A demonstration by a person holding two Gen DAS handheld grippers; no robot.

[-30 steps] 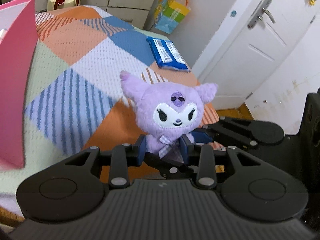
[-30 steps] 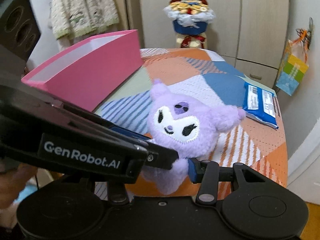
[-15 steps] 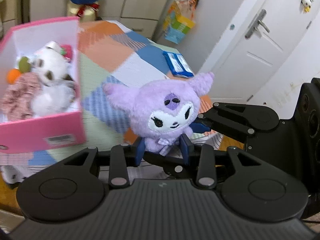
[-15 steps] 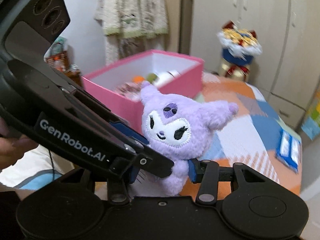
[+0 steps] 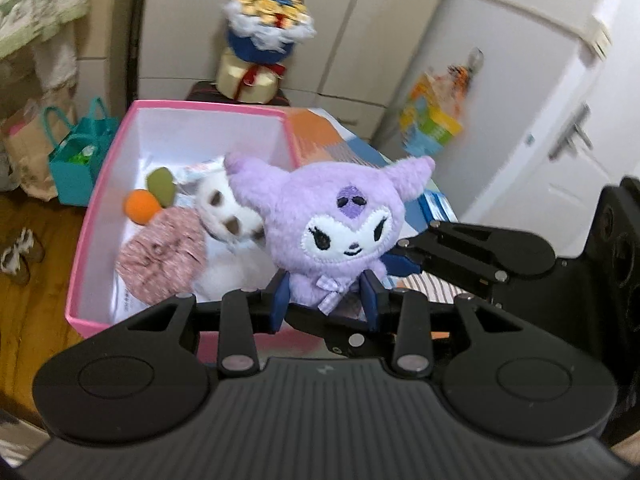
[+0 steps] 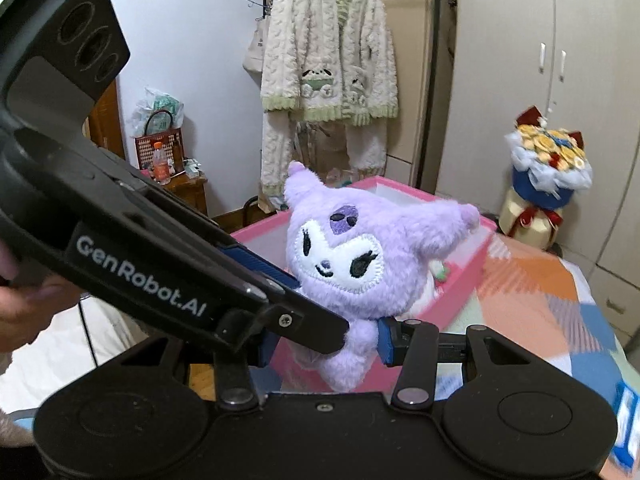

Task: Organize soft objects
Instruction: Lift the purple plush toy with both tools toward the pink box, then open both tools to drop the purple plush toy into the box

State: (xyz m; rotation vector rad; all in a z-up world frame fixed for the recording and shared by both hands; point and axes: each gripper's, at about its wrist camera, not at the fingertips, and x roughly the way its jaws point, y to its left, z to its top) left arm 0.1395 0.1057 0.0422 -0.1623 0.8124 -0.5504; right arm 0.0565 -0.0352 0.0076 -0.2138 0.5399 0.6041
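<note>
The fluffy purple plush doll with pointed ears and a white embroidered face (image 5: 340, 220) stood upright, head up, held in the air by both grippers at once. The left gripper (image 5: 326, 300) pinched its small body from either side, its blue pads sunk into the fur beside the gingham bow. The right gripper (image 6: 320, 342) pinched the doll lower down, about a leg, coming in from the right in the left wrist view; its left finger was largely hidden behind the other gripper's arm.

The relation that mattered was doll to box: the open pink cardboard box with a white inside (image 5: 100, 216) lay just beyond and below the doll, slightly to the left. I judged the doll was near or over the box's near right corner rather than its middle, so the coming move would need to carry it farther and leftward before a release. Of the two, the left gripper sat nearer the box's open side.

Inside the box already lay a white plush with brown patches (image 5: 224, 208), a pink speckled soft piece (image 5: 160, 252) and an orange plush fruit with a green leaf (image 5: 142, 206), filling the near part; the far part looked bare.

The box rested on a bed with a patchwork quilt of orange, blue and striped squares (image 6: 552, 292). Behind stood pale wardrobe doors (image 5: 360, 20) and a bouquet in a blue wrap (image 5: 266, 36); a cream knitted cardigan (image 6: 328, 52) hung on the wall.
</note>
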